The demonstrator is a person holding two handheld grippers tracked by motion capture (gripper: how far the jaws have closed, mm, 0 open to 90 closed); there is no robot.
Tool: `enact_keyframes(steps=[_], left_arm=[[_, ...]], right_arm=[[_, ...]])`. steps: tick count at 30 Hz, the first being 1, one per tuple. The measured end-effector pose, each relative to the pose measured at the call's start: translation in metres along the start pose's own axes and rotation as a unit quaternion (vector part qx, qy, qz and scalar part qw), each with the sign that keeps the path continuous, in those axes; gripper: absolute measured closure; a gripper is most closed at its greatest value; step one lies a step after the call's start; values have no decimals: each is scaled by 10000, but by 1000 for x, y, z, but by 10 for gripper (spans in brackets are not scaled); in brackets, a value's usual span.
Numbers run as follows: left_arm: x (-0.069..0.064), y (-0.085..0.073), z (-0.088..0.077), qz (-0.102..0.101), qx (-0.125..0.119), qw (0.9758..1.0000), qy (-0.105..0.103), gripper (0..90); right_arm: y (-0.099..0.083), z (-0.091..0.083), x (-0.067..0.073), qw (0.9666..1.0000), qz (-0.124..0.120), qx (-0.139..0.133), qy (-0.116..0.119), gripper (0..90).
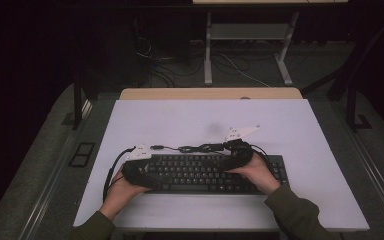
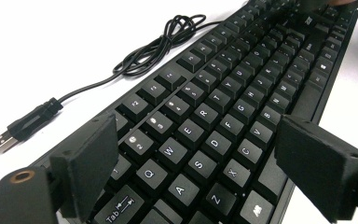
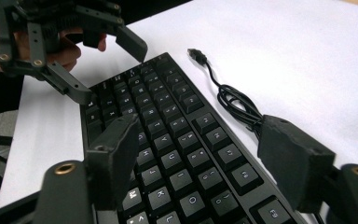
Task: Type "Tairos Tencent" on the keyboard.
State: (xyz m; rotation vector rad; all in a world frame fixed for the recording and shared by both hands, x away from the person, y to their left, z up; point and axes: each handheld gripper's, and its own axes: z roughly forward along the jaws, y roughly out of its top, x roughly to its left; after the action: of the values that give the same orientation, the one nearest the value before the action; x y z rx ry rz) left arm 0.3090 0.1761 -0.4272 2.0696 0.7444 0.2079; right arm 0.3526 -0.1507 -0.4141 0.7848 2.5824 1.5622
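A black keyboard (image 1: pixel 200 172) lies across the near half of the white table (image 1: pixel 205 115). Its cable (image 1: pixel 190 148) is coiled just behind it and ends in a loose USB plug (image 2: pixel 4 140). My left gripper (image 1: pixel 147 172) hovers at the keyboard's left end. Its jaws stand open astride the keys (image 2: pixel 205 163), with the pads clear of the keyboard (image 2: pixel 214 116). My right gripper (image 1: pixel 230 160) is over the right half, also open (image 3: pixel 200 154), with keys (image 3: pixel 177 140) under one pad and the cable (image 3: pixel 235 100) beside the other. In the right gripper view the left gripper (image 3: pixel 112 70) shows open at the keyboard's far end.
The table top stretches bare and white behind and to both sides of the keyboard. A wooden desk edge (image 1: pixel 210 93) adjoins its far side. Beyond that, desk legs (image 1: pixel 208 55) and floor cables (image 1: pixel 230 65) sit in the dark. A person's sleeves (image 1: pixel 295 210) enter from the near edge.
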Motion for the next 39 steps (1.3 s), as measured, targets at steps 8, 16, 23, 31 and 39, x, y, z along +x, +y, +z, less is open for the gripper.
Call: enact_keyframes(steps=[8,16,23,31,39], left_arm=[[-1,1,2,1,7,10000,46,12],[-2,1,2,25,-49,10000,58,0],[-1,1,1,17,-53,10000,18,0],[-2,1,1,16,-35,10000,23,0],[-2,0,2,35,-18,10000,8,0]], right_arm=[[-2,6,0,9998,-20,107,178,492],[-4,8,0,9995,-26,226,220,729],[-4,13,4,9988,-92,398,287,869],[-7,20,6,9978,-115,609,255,892],[-10,27,7,9965,-128,810,173,892]])
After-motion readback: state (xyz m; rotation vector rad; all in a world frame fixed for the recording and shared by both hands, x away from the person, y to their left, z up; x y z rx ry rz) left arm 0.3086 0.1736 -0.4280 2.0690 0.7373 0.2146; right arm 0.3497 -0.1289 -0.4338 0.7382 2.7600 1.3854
